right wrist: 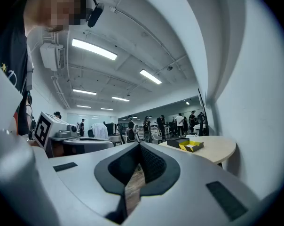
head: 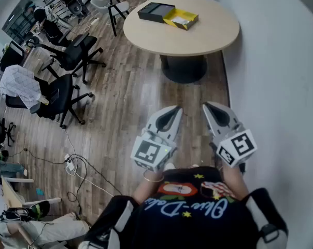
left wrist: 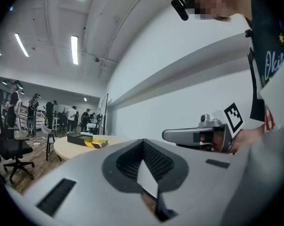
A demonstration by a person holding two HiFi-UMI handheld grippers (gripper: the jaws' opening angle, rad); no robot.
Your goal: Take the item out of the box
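Observation:
A black box [head: 156,11] and an open yellow box part [head: 180,18] lie side by side on the far part of a round wooden table [head: 208,35]. Whether anything is inside them cannot be made out. Both grippers are held close to the person's chest, well short of the table. My left gripper [head: 176,109] and my right gripper [head: 205,106] point toward the table with jaws closed and nothing between them. The left gripper view shows the black box [left wrist: 79,138] and yellow part [left wrist: 96,143] far off; the right gripper view shows them too, black box [right wrist: 177,142] and yellow part [right wrist: 191,146].
Black office chairs [head: 68,53] stand to the left on the wood floor, one draped with white cloth [head: 19,84]. Cables [head: 76,165] trail across the floor at lower left. A white wall [head: 281,61] runs along the right. Several people stand far back in the room.

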